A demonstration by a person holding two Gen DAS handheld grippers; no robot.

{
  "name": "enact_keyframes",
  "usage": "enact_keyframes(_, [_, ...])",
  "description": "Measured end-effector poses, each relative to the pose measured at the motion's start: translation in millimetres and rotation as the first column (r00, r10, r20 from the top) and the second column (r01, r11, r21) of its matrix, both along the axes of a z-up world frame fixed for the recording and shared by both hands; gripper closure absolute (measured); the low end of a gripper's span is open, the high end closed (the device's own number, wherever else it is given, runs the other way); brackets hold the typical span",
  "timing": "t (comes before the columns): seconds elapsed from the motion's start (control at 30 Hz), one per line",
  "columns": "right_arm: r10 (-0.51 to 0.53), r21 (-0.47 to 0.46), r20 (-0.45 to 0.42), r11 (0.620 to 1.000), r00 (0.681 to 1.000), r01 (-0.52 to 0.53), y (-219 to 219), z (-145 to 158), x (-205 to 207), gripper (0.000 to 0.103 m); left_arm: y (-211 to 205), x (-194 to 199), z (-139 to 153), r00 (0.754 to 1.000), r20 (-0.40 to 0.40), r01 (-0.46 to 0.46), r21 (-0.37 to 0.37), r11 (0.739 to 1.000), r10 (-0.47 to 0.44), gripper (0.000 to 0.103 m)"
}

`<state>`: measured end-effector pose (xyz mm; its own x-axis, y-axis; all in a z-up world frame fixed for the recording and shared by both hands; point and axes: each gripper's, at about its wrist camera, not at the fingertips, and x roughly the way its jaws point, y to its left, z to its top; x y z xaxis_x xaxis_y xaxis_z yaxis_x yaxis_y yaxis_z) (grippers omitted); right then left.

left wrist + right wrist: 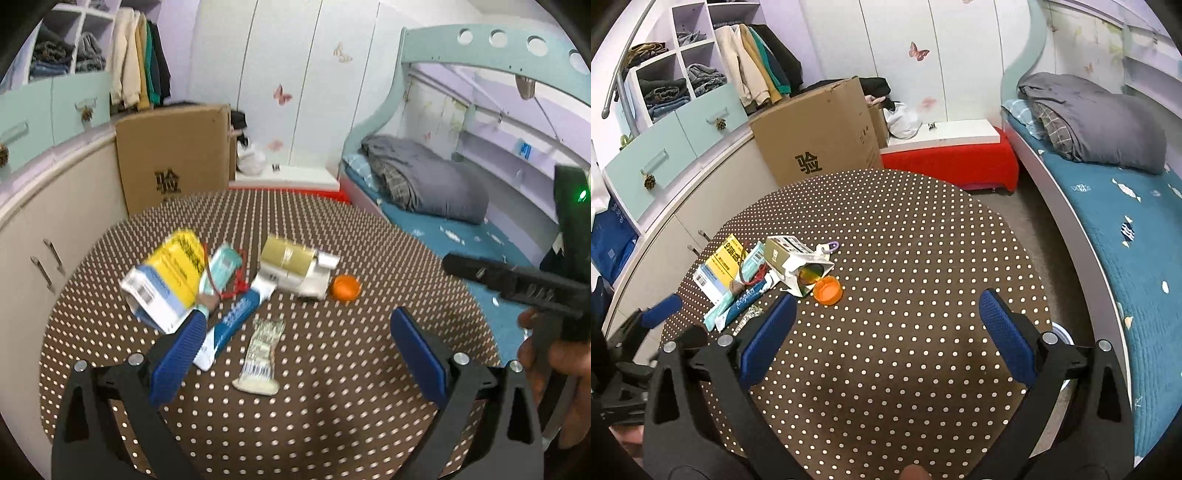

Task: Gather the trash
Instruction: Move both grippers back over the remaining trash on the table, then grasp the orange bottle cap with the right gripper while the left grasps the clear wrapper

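I see a brown tablecloth (pixel 905 332) with white polka dots. Beside the orange bottle cap (pixel 827 290) lies a white and olive carton (pixel 790 258); further off from the cap is a yellow and white package (pixel 718 267). My gripper pads (pixel 1006 334) are blue on black arms. The bed sheet (pixel 1115 236) is teal.

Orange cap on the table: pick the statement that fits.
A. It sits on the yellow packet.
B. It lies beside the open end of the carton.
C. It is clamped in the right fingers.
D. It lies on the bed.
B: the orange cap rests on the dotted table, right by the open end of the carton.
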<state>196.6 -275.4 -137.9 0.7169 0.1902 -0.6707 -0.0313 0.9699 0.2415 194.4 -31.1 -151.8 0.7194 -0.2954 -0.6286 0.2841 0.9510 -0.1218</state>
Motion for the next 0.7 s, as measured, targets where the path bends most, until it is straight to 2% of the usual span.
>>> enact_keyframes(0.23, [0.015,-0.002,-0.028,1.000,0.999,-0.015,-2.2,-14.0,4.8,0.006,0.2,21.3,-39.8,0.993,-0.108,0.045,0.039,0.998,-0.041,0.007])
enact_keyframes(0.33, [0.032,-0.008,-0.039,0.999,0.999,-0.032,-2.5,-20.4,8.6,0.006,0.1,31.9,-48.9,0.985,-0.158,0.074,0.023,0.997,-0.069,0.024])
enact_keyframes(0.43, [0.053,-0.010,-0.060,0.999,0.997,-0.053,0.0,-28.0,14.3,0.006,-2.3,36.7,-52.0,0.983,-0.166,0.086,0.044,0.995,-0.078,0.028])
enact_keyframes(0.5, [0.073,-0.015,-0.073,0.997,0.995,-0.074,3.7,-32.3,18.4,0.006,-4.4,41.2,-55.7,0.978,-0.186,0.100,0.046,0.994,-0.090,0.035])
enact_keyframes(0.6, [0.108,-0.023,-0.090,0.994,0.990,-0.110,11.4,-39.0,25.8,0.006,-7.7,44.7,-58.1,0.975,-0.195,0.119,0.057,0.991,-0.106,0.052])
enact_keyframes(0.67, [0.123,-0.035,-0.096,0.991,0.988,-0.127,17.6,-43.1,30.2,0.006,-11.4,45.3,-58.1,0.975,-0.192,0.131,0.074,0.989,-0.115,0.083])
enact_keyframes(0.7, [0.132,-0.041,-0.100,0.990,0.986,-0.137,21.2,-44.9,32.8,0.006,-12.5,46.0,-58.1,0.973,-0.194,0.138,0.073,0.988,-0.122,0.084])
